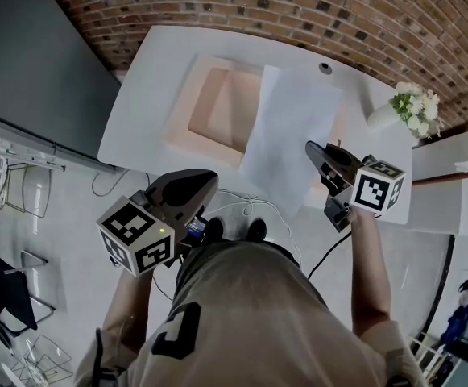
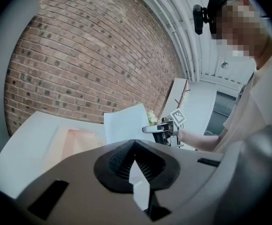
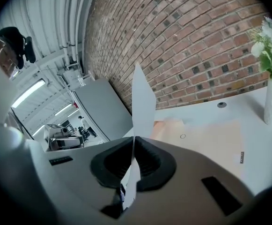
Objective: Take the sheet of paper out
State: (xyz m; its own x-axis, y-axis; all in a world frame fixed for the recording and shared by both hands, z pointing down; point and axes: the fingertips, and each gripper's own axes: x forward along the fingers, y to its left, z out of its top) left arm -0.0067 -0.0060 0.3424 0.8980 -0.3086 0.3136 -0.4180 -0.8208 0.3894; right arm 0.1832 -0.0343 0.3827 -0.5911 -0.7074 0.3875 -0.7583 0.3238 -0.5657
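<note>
Step in hand: extraction, late stage by the look of it. The sheet of paper is off the counter, held up by one near edge and hanging over the right half of the open peach folder. From these views I can't tell whether its far edge is fully clear of the folder. The right gripper has it: in the right gripper view the fingers are pressed together on the sheet, which runs edge-on through the pinch and stands up above the tips, with only the paper's thickness between them. The left gripper sits back near the person's body, well apart from both sheet and folder and touching neither. In the left gripper view its fingers meet at the tips and nothing sticks out past them. A pale sliver shows behind the tips and I can't tell what it is, so I read this gripper as closed and empty. Next move, as a judgement: draw the sheet toward the near-right until it is clear of the folder, then lay it flat on bare counter. A one-edge pinch lets the paper flop or catch on the folder flap. A flower vase stands at the far right, so keep the swing short of it.
</note>
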